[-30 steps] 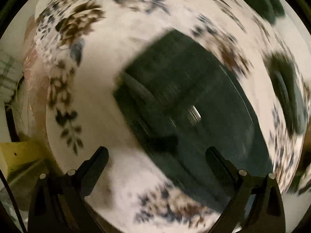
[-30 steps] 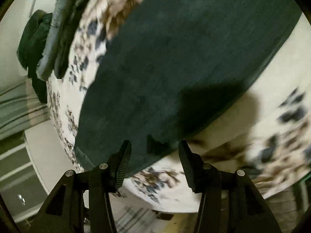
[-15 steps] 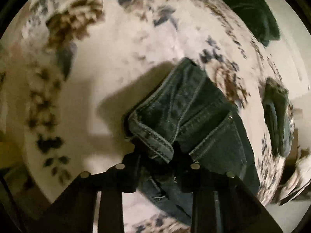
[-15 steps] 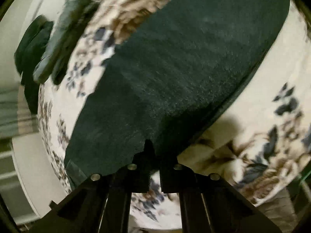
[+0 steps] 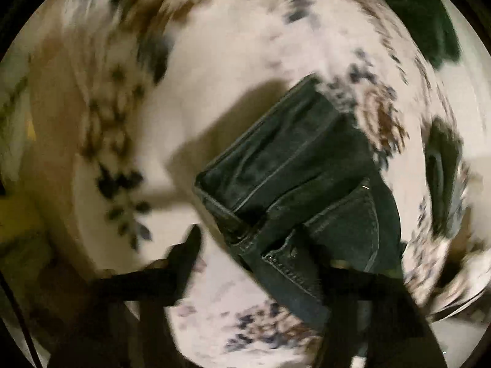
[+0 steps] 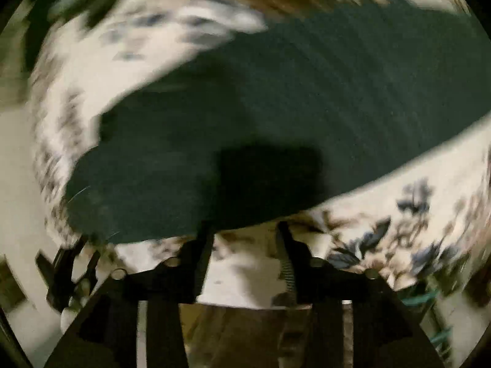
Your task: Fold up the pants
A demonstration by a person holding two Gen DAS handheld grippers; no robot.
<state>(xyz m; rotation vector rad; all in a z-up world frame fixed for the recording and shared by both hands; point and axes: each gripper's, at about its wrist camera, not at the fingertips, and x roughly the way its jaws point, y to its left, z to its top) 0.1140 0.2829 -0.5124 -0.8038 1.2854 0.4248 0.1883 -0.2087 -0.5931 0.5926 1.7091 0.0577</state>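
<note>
Both claws stand apart, their jaws just opened, gripping nothing. Left claw (image 5: 254, 242) hangs over the waistband corner of the dark jeans (image 5: 294, 178), which lie on the flowered sheet (image 5: 233, 58); the denim lies under its gap, untouched. Right claw (image 6: 242, 236) hovers just off the edge of the jeans (image 6: 307, 98), over bare sheet (image 6: 399, 184). Another dark garment (image 5: 442, 171) lies apart.
</note>
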